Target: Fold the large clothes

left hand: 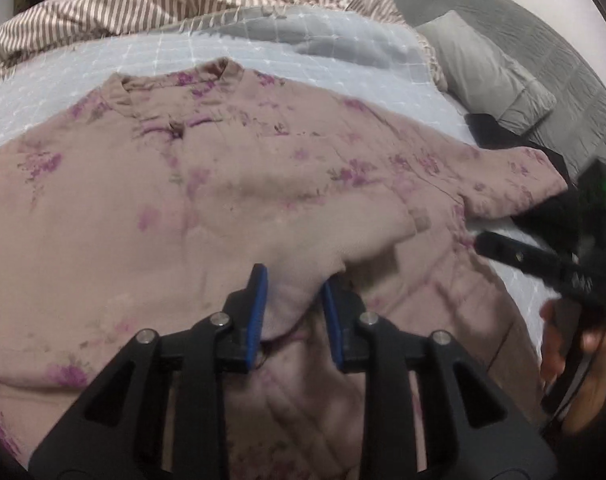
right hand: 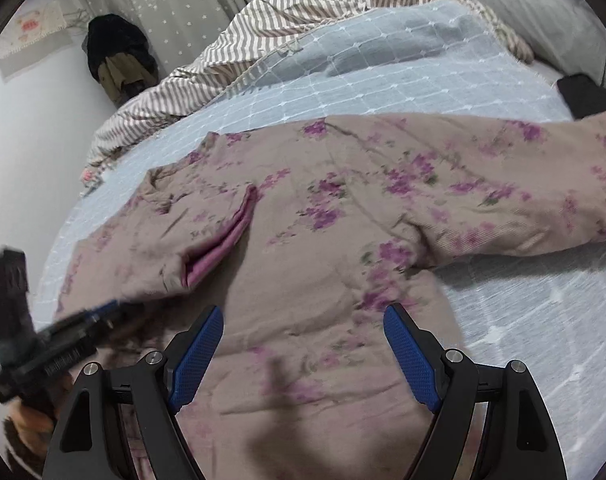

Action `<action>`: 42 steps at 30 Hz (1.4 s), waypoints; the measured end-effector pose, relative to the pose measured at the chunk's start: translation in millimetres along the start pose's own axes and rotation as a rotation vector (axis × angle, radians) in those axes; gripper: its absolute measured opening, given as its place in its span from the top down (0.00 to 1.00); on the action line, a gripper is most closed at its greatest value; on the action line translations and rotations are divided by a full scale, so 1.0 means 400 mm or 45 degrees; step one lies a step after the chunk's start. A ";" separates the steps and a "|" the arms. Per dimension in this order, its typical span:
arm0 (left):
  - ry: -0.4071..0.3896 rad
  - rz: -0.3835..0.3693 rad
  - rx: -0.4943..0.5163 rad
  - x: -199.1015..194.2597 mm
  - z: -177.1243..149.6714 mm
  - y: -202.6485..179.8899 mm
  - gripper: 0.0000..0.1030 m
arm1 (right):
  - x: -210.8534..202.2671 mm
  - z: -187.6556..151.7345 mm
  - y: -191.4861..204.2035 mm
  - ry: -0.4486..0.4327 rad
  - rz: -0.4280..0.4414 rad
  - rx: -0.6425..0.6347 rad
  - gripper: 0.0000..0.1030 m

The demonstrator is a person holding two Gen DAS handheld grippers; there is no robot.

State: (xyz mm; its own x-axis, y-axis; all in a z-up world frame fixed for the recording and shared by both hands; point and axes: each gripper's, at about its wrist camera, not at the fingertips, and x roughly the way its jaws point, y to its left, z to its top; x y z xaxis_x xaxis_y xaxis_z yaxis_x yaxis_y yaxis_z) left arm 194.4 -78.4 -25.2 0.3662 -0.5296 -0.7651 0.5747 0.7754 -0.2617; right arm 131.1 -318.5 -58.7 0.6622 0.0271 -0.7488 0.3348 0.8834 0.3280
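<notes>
A large tan robe with purple flowers (left hand: 207, 176) lies spread on a light blue quilted bed cover (left hand: 63, 80), collar toward the far side. My left gripper (left hand: 293, 292) is shut on a fold of the robe's sleeve and holds it over the body of the garment. In the right wrist view the robe (right hand: 343, 208) fills the middle, with its pink lining (right hand: 223, 240) showing at a turned-back flap. My right gripper (right hand: 303, 332) is open and empty above the robe's lower part. The left gripper (right hand: 63, 344) shows blurred at the left edge. The right gripper (left hand: 543, 260) shows at the right edge.
A striped duvet (left hand: 143, 4) is bunched at the far side of the bed. Grey pillows (left hand: 487, 64) lie at the far right, with a black item (left hand: 499, 132) beside the robe's outstretched sleeve (right hand: 543, 184). Dark clothes (right hand: 119, 56) hang by the curtain.
</notes>
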 end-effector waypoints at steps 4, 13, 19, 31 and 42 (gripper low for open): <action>-0.190 0.033 -0.026 -0.163 -0.038 0.057 0.31 | 0.028 0.004 0.004 0.032 0.254 0.102 0.19; -0.311 0.293 -0.396 -0.233 -0.106 0.315 0.36 | 0.192 0.002 0.122 0.129 0.243 -0.008 0.75; -0.269 0.259 -0.448 -0.174 -0.141 0.346 0.44 | 0.085 0.062 0.162 -0.113 0.266 -0.175 0.77; -0.180 0.324 -0.393 -0.188 -0.141 0.252 0.22 | 0.081 0.025 0.094 -0.057 -0.103 -0.255 0.32; -0.218 0.389 -0.502 -0.216 -0.166 0.213 0.04 | -0.211 0.089 -0.299 -0.329 -0.414 0.257 0.26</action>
State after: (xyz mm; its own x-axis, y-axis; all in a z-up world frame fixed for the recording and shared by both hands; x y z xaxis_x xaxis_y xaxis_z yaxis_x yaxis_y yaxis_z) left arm 163.2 56.1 -20.4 0.6073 -0.2822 -0.7427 0.1159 0.9563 -0.2686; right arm 59.1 -443.3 -14.1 0.6383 -0.3764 -0.6715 0.6595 0.7173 0.2248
